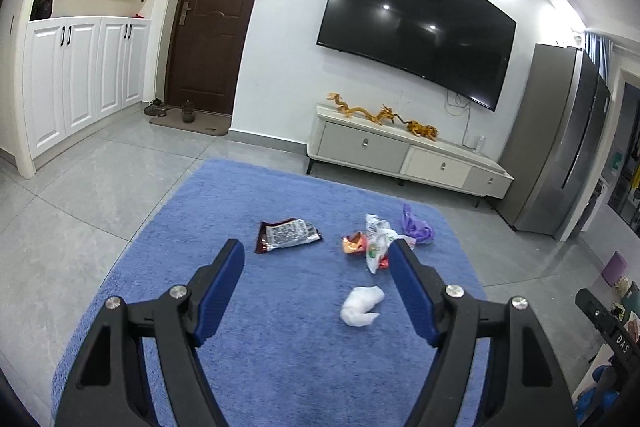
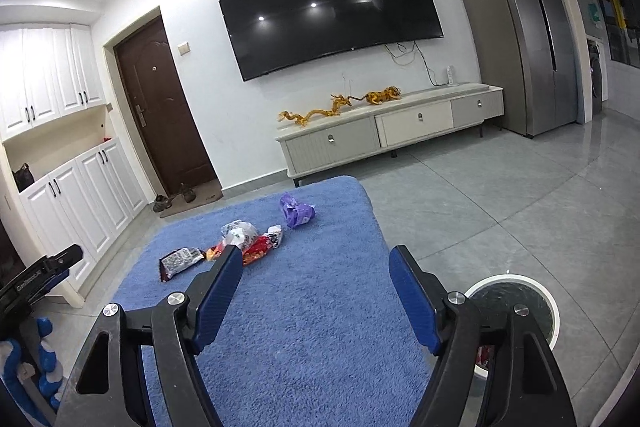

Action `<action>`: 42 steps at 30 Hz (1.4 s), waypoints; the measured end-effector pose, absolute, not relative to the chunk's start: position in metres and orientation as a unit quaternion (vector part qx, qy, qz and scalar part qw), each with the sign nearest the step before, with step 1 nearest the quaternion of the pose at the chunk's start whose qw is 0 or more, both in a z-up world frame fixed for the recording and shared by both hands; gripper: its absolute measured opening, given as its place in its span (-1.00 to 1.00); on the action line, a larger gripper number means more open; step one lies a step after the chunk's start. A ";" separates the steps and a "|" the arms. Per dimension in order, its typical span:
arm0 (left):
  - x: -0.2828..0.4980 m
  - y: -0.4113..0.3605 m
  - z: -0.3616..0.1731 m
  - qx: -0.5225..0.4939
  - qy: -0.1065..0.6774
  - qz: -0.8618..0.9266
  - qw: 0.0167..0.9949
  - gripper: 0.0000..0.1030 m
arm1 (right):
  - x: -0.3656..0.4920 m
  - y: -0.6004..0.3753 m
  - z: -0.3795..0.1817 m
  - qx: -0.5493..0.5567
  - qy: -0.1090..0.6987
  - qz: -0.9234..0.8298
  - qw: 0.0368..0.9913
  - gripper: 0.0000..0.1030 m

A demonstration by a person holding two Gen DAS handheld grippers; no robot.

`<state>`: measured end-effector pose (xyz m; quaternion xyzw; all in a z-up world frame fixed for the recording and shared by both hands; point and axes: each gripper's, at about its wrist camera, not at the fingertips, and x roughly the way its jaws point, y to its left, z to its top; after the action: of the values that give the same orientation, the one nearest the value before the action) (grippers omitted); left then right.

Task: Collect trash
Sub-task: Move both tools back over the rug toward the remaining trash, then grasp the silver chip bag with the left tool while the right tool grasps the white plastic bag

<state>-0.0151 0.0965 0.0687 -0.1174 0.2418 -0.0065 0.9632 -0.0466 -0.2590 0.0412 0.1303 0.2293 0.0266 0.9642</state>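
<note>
Item 1. Left gripper (image 1: 316,253), black frame with blue ribbed pads: jaws spread, nothing between them; it hangs over the blue shaggy rug (image 1: 280,367).

Item 2. Right gripper (image 2: 316,259), same make: jaws parted and empty, above the rug's near right part.

Item 3. Trash, all loose on the rug. In the left wrist view: crumpled white tissue wad (image 1: 361,306), nearest, at 5 o'clock from the rug's middle, just inside the right pad; white-and-green printed plastic wrapper (image 1: 377,237) at 1 o'clock, touching an orange foil wrapper (image 1: 353,242); purple crumpled plastic bag (image 1: 416,227) beyond, at 2 o'clock; dark foil snack packet with printed label (image 1: 286,233) at 11 o'clock, apart from the rest.

Item 4. Round white-rimmed waste bin with dark liner (image 2: 516,311), on the grey tiles at 4 o'clock of the right wrist view, just off the rug. A red scrap shows low inside; other contents cannot be told.

Step, judged: between pickups, neither hand loaded. Next likely calls for lowering the left jaws astride the tissue wad, pinching it, then carrying it to the bin.
</note>
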 end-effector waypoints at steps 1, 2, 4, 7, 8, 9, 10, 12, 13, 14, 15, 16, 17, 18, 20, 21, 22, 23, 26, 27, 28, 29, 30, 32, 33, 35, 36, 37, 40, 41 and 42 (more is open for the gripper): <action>-0.014 0.099 0.067 -0.118 0.243 -0.007 0.963 0.42 | -0.047 -0.258 0.040 0.131 0.229 0.027 0.964 0.43; -0.012 0.101 0.064 -0.118 0.245 -0.005 0.962 0.42 | -0.046 -0.257 0.039 0.132 0.228 0.027 0.964 0.43; -0.009 0.104 0.060 -0.122 0.246 -0.005 0.962 0.42 | -0.047 -0.255 0.036 0.131 0.227 0.029 0.965 0.43; -0.005 0.107 0.053 -0.133 0.248 -0.012 0.959 0.42 | -0.043 -0.255 0.030 0.125 0.235 0.028 0.964 0.43; -0.003 0.107 0.049 -0.131 0.251 -0.010 0.959 0.42 | -0.041 -0.257 0.027 0.126 0.239 0.028 0.962 0.43; -0.001 0.106 0.048 -0.129 0.254 -0.009 0.959 0.41 | -0.038 -0.257 0.026 0.127 0.243 0.028 0.961 0.43; 0.002 0.104 0.044 -0.125 0.258 -0.011 0.958 0.41 | -0.036 -0.257 0.024 0.127 0.245 0.027 0.961 0.43; 0.007 0.102 0.037 -0.120 0.266 -0.016 0.956 0.40 | -0.031 -0.258 0.018 0.129 0.252 0.029 0.959 0.43; 0.010 0.101 0.034 -0.117 0.269 -0.019 0.956 0.40 | -0.028 -0.258 0.016 0.129 0.256 0.030 0.958 0.43; 0.014 0.100 0.031 -0.114 0.273 -0.023 0.955 0.40 | -0.024 -0.257 0.013 0.128 0.261 0.033 0.956 0.43; 0.018 0.098 0.028 -0.109 0.277 -0.026 0.954 0.37 | -0.022 -0.257 0.011 0.128 0.264 0.035 0.955 0.43; 0.021 0.097 0.025 -0.105 0.281 -0.029 0.953 0.33 | -0.018 -0.255 0.008 0.126 0.269 0.039 0.954 0.43; 0.026 0.095 0.022 -0.102 0.287 -0.033 0.952 0.25 | -0.016 -0.255 0.005 0.125 0.272 0.041 0.953 0.43; 0.030 0.095 0.019 -0.101 0.294 -0.039 0.950 0.21 | -0.012 -0.255 0.002 0.124 0.277 0.044 0.952 0.42; 0.041 0.094 0.012 -0.102 0.306 -0.051 0.945 0.18 | -0.004 -0.254 -0.004 0.122 0.287 0.053 0.949 0.35; 0.048 0.093 0.009 -0.099 0.311 -0.058 0.944 0.12 | 0.001 -0.253 -0.007 0.122 0.292 0.057 0.947 0.29; 0.053 0.093 0.008 -0.094 0.314 -0.061 0.943 0.10 | 0.007 -0.252 -0.009 0.123 0.297 0.064 0.945 0.23; 0.061 0.092 0.005 -0.089 0.319 -0.065 0.941 0.09 | 0.011 -0.250 -0.011 0.123 0.301 0.070 0.943 0.21; 0.076 0.096 -0.002 -0.083 0.327 -0.073 0.939 0.08 | 0.025 -0.245 -0.015 0.121 0.311 0.087 0.939 0.15; 0.085 0.098 -0.006 -0.079 0.331 -0.071 0.937 0.08 | 0.030 -0.242 -0.016 0.120 0.314 0.093 0.937 0.15; 0.090 0.101 -0.008 -0.078 0.334 -0.070 0.937 0.08 | 0.036 -0.240 -0.017 0.119 0.318 0.099 0.935 0.14; 0.099 0.105 -0.010 -0.078 0.338 -0.068 0.936 0.08 | 0.041 -0.237 -0.018 0.115 0.321 0.104 0.934 0.14; 0.104 0.109 -0.012 -0.077 0.339 -0.068 0.935 0.08 | 0.047 -0.233 -0.019 0.109 0.324 0.109 0.933 0.14; 0.118 0.115 -0.013 -0.069 0.342 -0.068 0.935 0.08 | 0.060 -0.225 -0.020 0.100 0.331 0.120 0.931 0.13; 0.125 0.117 -0.014 -0.064 0.342 -0.068 0.935 0.08 | 0.069 -0.220 -0.021 0.094 0.336 0.127 0.929 0.13; 0.140 0.121 -0.016 -0.053 0.345 -0.069 0.934 0.09 | 0.081 -0.211 -0.022 0.086 0.341 0.136 0.926 0.13; 0.150 0.123 -0.018 -0.049 0.347 -0.072 0.934 0.09 | 0.090 -0.204 -0.022 0.079 0.344 0.144 0.925 0.13; 0.156 0.125 -0.019 -0.048 0.349 -0.075 0.933 0.09 | 0.098 -0.200 -0.021 0.076 0.345 0.150 0.923 0.13; 0.180 0.129 -0.029 -0.045 0.362 -0.082 0.928 0.09 | 0.122 -0.179 -0.019 0.058 0.351 0.172 0.919 0.13; 0.186 0.131 -0.032 -0.045 0.365 -0.085 0.926 0.09 | 0.129 -0.173 -0.019 0.053 0.353 0.178 0.917 0.13; 0.194 0.132 -0.037 -0.044 0.370 -0.087 0.924 0.09 | 0.137 -0.167 -0.019 0.050 0.354 0.183 0.916 0.13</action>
<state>0.1942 0.1321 -0.0368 -0.0443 0.3696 -0.0870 0.9240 0.1367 -0.1666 -0.0192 0.0499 0.3543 0.1833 0.9156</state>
